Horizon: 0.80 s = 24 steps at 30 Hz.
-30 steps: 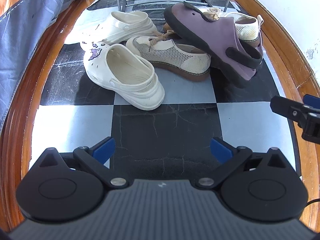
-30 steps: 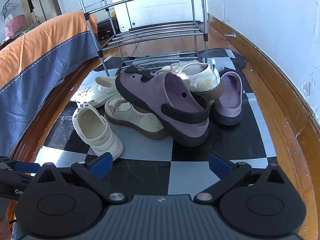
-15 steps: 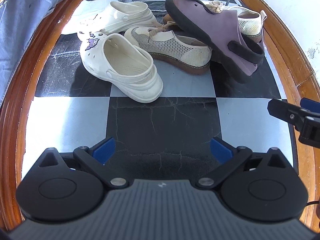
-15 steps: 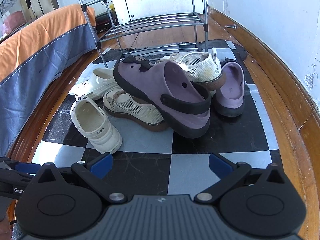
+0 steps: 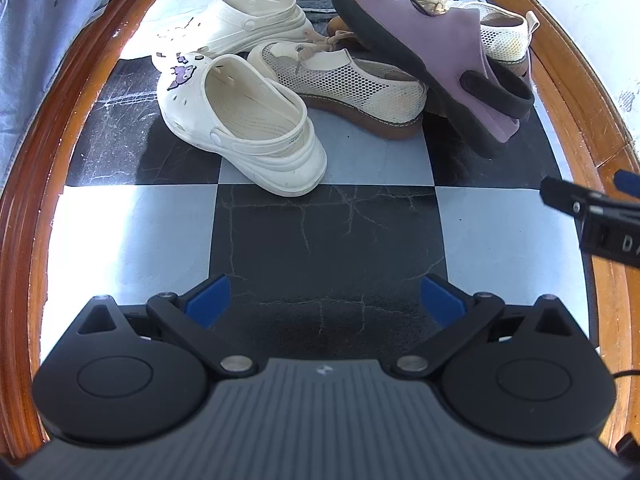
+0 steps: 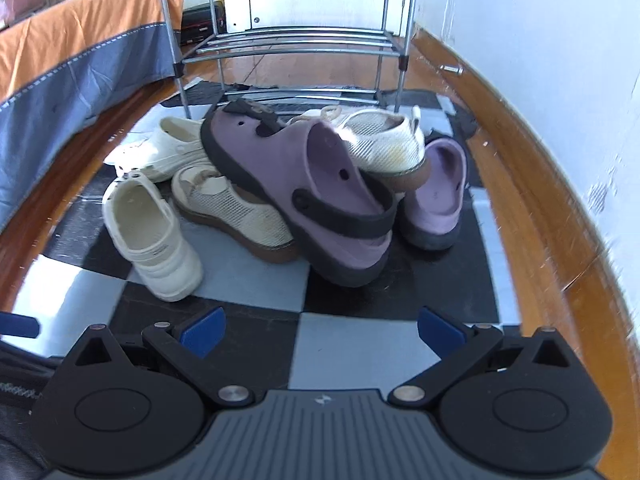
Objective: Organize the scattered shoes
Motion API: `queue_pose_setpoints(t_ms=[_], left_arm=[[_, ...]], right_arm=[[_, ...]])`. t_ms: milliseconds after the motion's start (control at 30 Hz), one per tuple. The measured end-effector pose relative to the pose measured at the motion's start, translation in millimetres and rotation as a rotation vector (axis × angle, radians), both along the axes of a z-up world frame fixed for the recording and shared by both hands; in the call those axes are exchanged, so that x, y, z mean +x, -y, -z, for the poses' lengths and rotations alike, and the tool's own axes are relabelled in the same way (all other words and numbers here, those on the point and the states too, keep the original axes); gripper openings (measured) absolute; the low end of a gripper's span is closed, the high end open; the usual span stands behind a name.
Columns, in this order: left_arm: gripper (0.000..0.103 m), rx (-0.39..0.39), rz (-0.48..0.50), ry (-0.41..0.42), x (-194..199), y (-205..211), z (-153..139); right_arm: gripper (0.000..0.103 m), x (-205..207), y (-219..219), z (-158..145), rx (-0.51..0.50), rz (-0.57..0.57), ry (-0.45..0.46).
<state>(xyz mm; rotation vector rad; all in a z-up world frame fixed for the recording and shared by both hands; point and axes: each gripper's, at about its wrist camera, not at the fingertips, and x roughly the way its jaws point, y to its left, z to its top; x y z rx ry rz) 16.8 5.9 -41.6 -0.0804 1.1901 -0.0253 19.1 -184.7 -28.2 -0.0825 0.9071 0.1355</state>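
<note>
Six shoes are heaped on the checkered floor mat (image 5: pixel 328 240) before the rack (image 6: pixel 296 40). Left gripper (image 5: pixel 324 300) and right gripper (image 6: pixel 320 330) are held with fingers spread, empty. The nearest white clog (image 5: pixel 248 120) lies ahead-left of the left gripper, long axis running diagonally, heel toward it.

White, mesh and purple shoes (image 5: pixel 340 84) lie heaped together.
</note>
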Motion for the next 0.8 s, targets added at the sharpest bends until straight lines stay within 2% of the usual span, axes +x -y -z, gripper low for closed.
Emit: queue_pose_setpoints(t_ms=[100, 200, 300, 533, 600, 633, 667, 767, 800], left_arm=[[0.103, 0.017, 0.0, 0.012, 1, -1, -1], [0.103, 0.085, 0.01, 0.035, 5, -1, 0], [0.103, 0.099, -0.021, 0.018, 10, -10, 3], [0.103, 0.036, -0.049, 0.004, 16, -33, 6], [0.103, -0.038, -0.093, 0.037, 28, -56, -1], [0.103, -0.043, -0.131, 0.074, 37, -70, -7], [0.103, -0.014, -0.173, 0.109, 51, -86, -14], [0.103, 0.137, -0.242, 0.11, 88, -114, -17], [0.103, 0.161, -0.244, 0.102, 95, -116, -14]], right_arm=[[0.103, 1, 1, 0, 0.001, 0.0, -0.009], [0.103, 3, 2, 1, 0.001, -0.001, -0.017], [0.103, 4, 3, 1, 0.002, -0.001, -0.026], [0.103, 7, 6, 2, 0.003, -0.002, -0.046], [0.103, 8, 7, 3, 0.004, -0.003, -0.051], [0.103, 8, 7, 5, -0.009, -0.012, -0.054], [0.103, 9, 3, 9, -0.031, -0.022, -0.055], [0.103, 5, 5, 14, -0.024, -0.021, -0.067], [0.103, 4, 6, 14, -0.005, -0.017, -0.069]])
